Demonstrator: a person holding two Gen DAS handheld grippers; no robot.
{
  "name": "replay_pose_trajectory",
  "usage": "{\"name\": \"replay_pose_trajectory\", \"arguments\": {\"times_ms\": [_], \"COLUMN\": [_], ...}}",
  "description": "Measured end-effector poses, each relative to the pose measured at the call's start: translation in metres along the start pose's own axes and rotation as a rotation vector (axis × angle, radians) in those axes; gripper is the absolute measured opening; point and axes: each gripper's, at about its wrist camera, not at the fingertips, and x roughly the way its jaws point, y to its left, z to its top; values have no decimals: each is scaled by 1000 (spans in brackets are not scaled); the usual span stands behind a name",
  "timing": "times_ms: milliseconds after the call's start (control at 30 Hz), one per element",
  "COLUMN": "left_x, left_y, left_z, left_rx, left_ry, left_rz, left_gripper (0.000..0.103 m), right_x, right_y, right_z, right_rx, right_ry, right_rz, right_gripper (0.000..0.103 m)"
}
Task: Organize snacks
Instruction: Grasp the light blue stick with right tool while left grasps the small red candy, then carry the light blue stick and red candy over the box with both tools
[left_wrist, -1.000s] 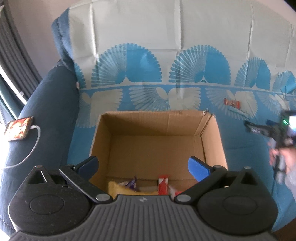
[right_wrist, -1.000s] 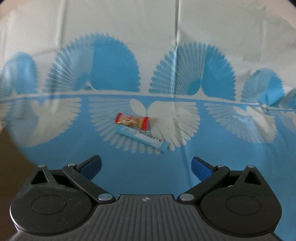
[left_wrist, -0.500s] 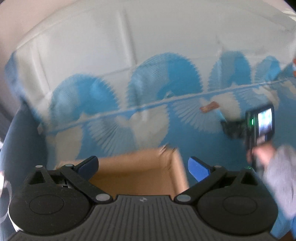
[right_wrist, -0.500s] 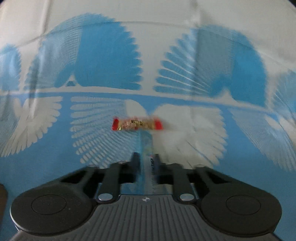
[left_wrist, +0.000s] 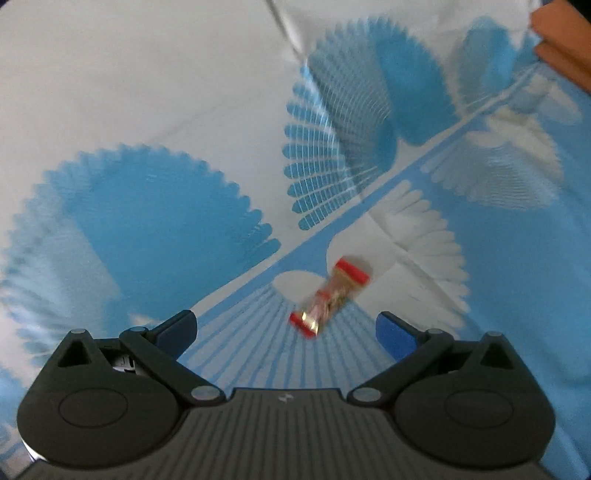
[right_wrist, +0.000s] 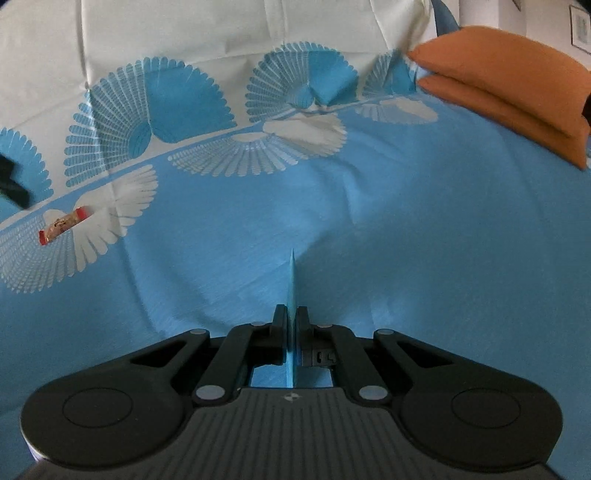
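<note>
A red-ended snack bar (left_wrist: 330, 297) lies on the blue and white patterned cloth, just ahead of and between the open fingers of my left gripper (left_wrist: 286, 326). It also shows far left in the right wrist view (right_wrist: 63, 226). My right gripper (right_wrist: 291, 314) is shut on a thin light-blue snack packet (right_wrist: 291, 284), held edge-on above the cloth. The cardboard box is out of view.
An orange cushion (right_wrist: 517, 81) lies at the far right on the cloth-covered sofa; its corner shows at the top right of the left wrist view (left_wrist: 565, 40). The cloth (right_wrist: 406, 221) spreads flat ahead of the right gripper.
My left gripper swung from the box to the red snack bar. My right gripper closed on the blue packet, lifted it and turned right.
</note>
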Motion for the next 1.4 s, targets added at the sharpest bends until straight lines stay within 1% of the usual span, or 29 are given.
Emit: {"name": "replay_pose_trajectory", "arguments": {"times_ms": [33, 133, 167, 200, 267, 300, 333, 367, 400, 433, 533, 667, 767, 833, 867, 900, 967, 1067, 1167, 1233, 1400], "left_x": [16, 49, 58, 66, 67, 66, 62, 57, 53, 50, 26, -20, -58, -93, -109, -130, -168, -224, -276, -311, -382], "left_y": [-1, -2, -2, 0, 4, 6, 5, 4, 2, 3, 7, 17, 24, 27, 19, 20, 17, 15, 18, 24, 41], "left_z": [4, 11, 12, 13, 14, 15, 13, 12, 13, 12, 6, -6, -10, -16, -14, -18, -25, -42, -66, -85, -136], "left_rx": [-3, -16, -18, -37, -100, -116, -109, -91, -71, -88, -118, -154, -184, -198, -196, -197, -178, -151, -157, -187, -227], "left_ry": [19, 53, 70, 83, 65, 62, 41, 27, 43, 54, 29, 1, -3, -32, -43, -55, -80, -119, -162, -178, -212], "left_rz": [-19, 29, 34, 29, 21, 23, 21, 25, 17, 15, 10, -10, -45, -63, -65, -72, -80, -99, -104, -112, -77], "left_gripper": [103, 103, 103, 103, 103, 94, 82, 40, 25, 24, 22, 21, 20, 20, 20, 20, 20, 20, 20, 20, 20], "right_x": [0, 1, 0, 0, 1, 1, 1, 0, 0, -1, -2, -7, -28, -50, -62, -74, -101, -142, -189, -221, -301], "right_y": [2, 1, -1, -1, 1, 2, 2, 2, 2, 2, 0, -6, -6, -6, -8, -8, -9, -10, -8, -4, 6], "right_z": [-2, -4, -4, -5, -4, -5, -6, -6, -7, -7, -9, -6, 4, 8, 8, 8, 10, 16, 22, 25, 21], "right_rx": [-16, -38, -31, -28, -41, -49, -55, -57, -58, -57, -51, -10, 10, 10, 14, 18, 5, -30, -70, -99, -162], "right_ry": [-13, -31, -35, -41, -54, -61, -66, -68, -71, -75, -97, -118, -157, -179, -178, -175, -168, -186, -199, -215, -243], "right_rz": [-6, -10, -8, -8, -13, -16, -18, -17, -16, -16, -6, -3, 6, 17, 37, 55, 98, 149, 220, 263, 384], "right_gripper": [5, 5, 5, 5, 5, 5, 5, 5, 5, 5, 4, 4, 4, 4, 4, 4, 4, 4, 4, 4, 4]}}
